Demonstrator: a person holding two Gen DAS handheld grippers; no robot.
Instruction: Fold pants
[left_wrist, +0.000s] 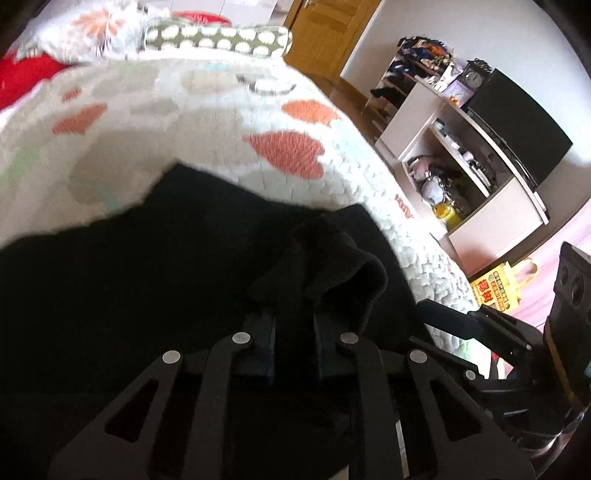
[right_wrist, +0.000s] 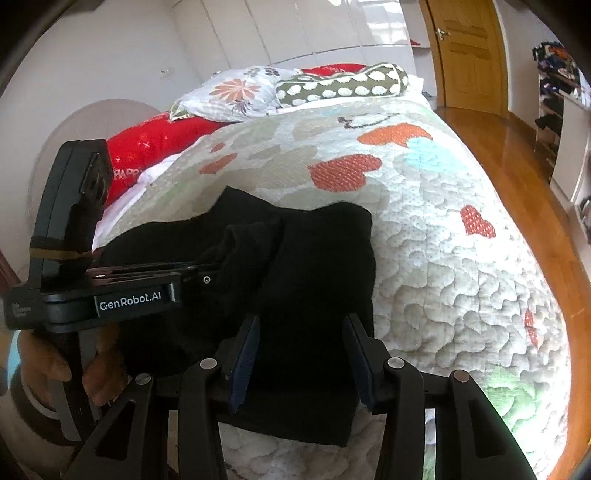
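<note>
Black pants (right_wrist: 317, 266) lie folded on the quilted bed (right_wrist: 443, 258), near its foot. My left gripper (left_wrist: 293, 321) is shut on a raised, bunched fold of the pants (left_wrist: 332, 266). In the right wrist view the left gripper (right_wrist: 221, 264) reaches in from the left, held by a hand (right_wrist: 99, 369), and pinches that same fold. My right gripper (right_wrist: 301, 332) hovers over the near right part of the pants, with its jaws apart and the cloth lying flat below them. One right finger (left_wrist: 450, 319) shows at the bed's edge in the left wrist view.
Pillows (right_wrist: 332, 86) and a red blanket (right_wrist: 159, 144) lie at the head of the bed. Wooden floor (right_wrist: 517, 147) and a door (right_wrist: 465, 48) lie to the right. A shelf unit with a dark screen (left_wrist: 517, 125) and a yellow bag (left_wrist: 498, 291) stand beside the bed.
</note>
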